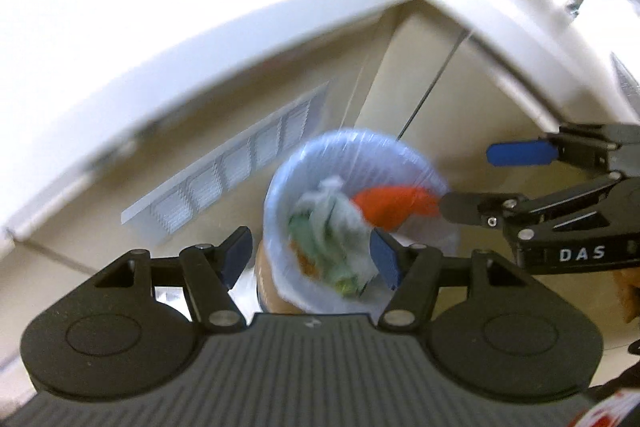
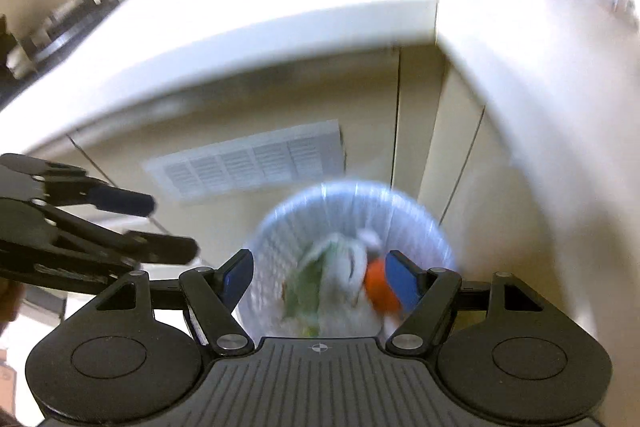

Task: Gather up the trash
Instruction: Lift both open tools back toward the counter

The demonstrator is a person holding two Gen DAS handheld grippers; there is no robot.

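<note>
We look down on a small bin [image 1: 356, 163] lined with a clear bag, standing on the floor in the inner corner where two runs of white bench [image 1: 224, 27] meet. A white vent grille [image 1: 228, 163] sits in the cabinet front just beside it. Inside the bin lie crumpled white and green trash [image 1: 332, 227] and an orange piece [image 1: 394, 205]; motion blur keeps us from telling what these are.

Our left hand-held gripper [image 1: 312, 255] hangs above the bin's near rim, released, its blue pads apart with nothing between them. Our right hand-held gripper [image 2: 320, 277] hovers over the bin too, likewise released and empty; the orange piece only shows behind its right pad. In the left wrist view it reaches in from the right, above the bin's right rim.
</note>
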